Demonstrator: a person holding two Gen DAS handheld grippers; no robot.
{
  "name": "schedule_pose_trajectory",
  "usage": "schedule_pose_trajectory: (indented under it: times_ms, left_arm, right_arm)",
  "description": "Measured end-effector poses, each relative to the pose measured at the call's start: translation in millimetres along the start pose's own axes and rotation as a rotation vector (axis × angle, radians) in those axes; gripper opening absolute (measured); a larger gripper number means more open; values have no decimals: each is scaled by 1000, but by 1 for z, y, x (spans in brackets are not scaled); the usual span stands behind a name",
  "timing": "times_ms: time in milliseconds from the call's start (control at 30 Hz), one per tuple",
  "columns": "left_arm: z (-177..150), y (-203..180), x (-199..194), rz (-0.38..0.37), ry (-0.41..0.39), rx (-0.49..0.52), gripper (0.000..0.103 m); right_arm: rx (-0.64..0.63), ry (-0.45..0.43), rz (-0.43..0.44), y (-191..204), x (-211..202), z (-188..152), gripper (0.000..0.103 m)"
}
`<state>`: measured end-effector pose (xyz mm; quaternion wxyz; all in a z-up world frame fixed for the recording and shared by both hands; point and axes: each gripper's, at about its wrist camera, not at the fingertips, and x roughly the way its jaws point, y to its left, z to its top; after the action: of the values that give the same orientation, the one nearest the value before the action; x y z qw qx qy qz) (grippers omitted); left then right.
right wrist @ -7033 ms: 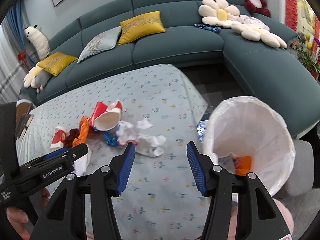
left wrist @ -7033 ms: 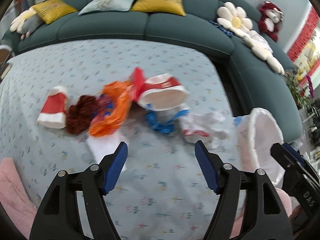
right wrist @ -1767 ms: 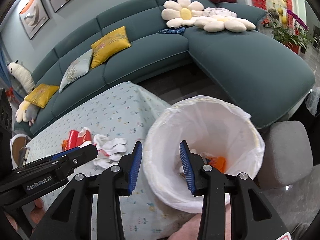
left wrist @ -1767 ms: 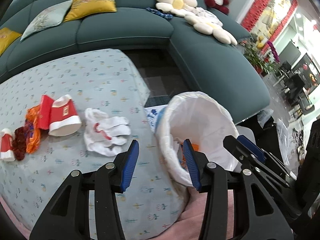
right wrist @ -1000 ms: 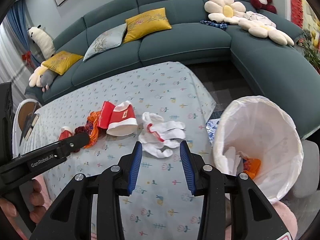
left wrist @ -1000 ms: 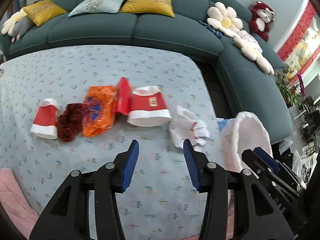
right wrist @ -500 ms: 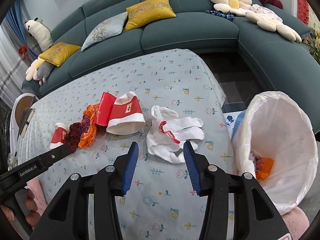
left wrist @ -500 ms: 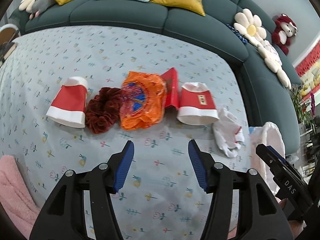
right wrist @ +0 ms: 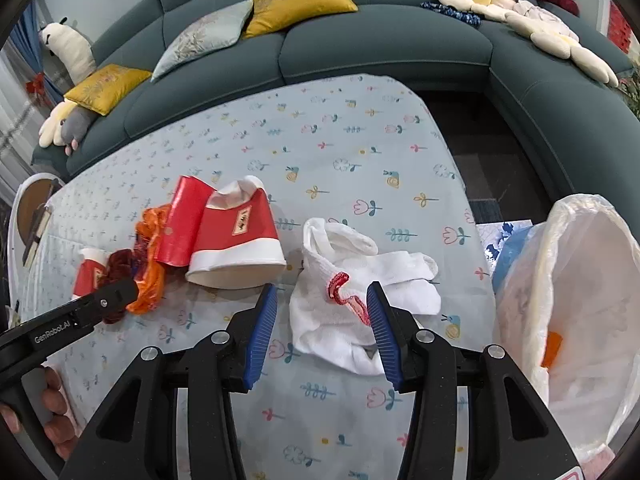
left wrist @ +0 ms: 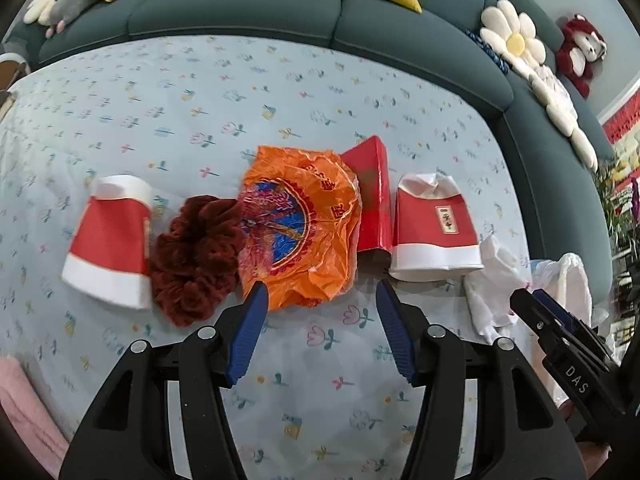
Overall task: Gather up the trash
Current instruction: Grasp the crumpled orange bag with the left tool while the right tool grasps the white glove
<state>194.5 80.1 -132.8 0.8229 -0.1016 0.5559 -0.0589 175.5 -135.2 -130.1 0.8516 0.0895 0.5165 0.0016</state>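
Note:
On the floral tablecloth (left wrist: 248, 92) lies a row of trash: a red-and-white paper cup (left wrist: 110, 242), a dark red scrunchie (left wrist: 196, 256), a crumpled orange plastic bag (left wrist: 300, 224), a red box (left wrist: 372, 192), a second red-and-white cup (left wrist: 436, 228) and white socks (right wrist: 360, 280). My left gripper (left wrist: 320, 300) is open and empty, just short of the orange bag. My right gripper (right wrist: 320, 300) is open and empty, with its fingertips at the socks' near edge. A white-lined trash bin (right wrist: 572, 300) stands at the table's right end with orange trash inside.
A teal sectional sofa (right wrist: 360, 48) with yellow and grey cushions and flower pillows wraps the table's far and right sides. A pink cloth (left wrist: 24, 408) lies at the near left. The right gripper's body (left wrist: 568, 360) shows low right in the left wrist view.
Both grippers left the bin and swung back left over the table. The left one closed in on the orange bag, the right one on the white socks. Both jaws stay open.

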Motion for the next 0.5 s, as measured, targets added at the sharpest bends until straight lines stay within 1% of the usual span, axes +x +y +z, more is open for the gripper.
schedule_pose_trajectory:
  times_ms: [67,167,233,267,300,367,400,433,467,500]
  left_arm:
    - [2,-3,7,0,12,21,51]
    - [4,-10,16,8,23,63,44]
    - [5,-13,22,9,31,76,35]
    - [6,-13,24,7,37,76,32]
    - [6,-12,27,5,47,75,26]
    - [6,-11,29,1,52,68,23]
    - [5,-10,28,-3,48,67,16]
    - [5,-11,27,-5,46,69,12]
    - [3,-12,25,-9,39,71,8]
    - [3,-11,24,-16,37,70,8]
  right_arm:
    - [3,14,-4,0,8,1,46]
    - [10,25,-2,1,15,2,46]
    - [6,31,-4,3,20,3,46]
    - [1,35,-4,5,22,3,46]
    - [-3,38,-6,6,24,3,46]
    - [-11,43,-11,8,28,2,43]
    - [-13,46,-11,8,29,1,38]
    - [-14,51,-13,8,30,1,27]
    - [-16,62,-12,8,32,0,22]
    - [-14,70,-10,8,33,-1,14]
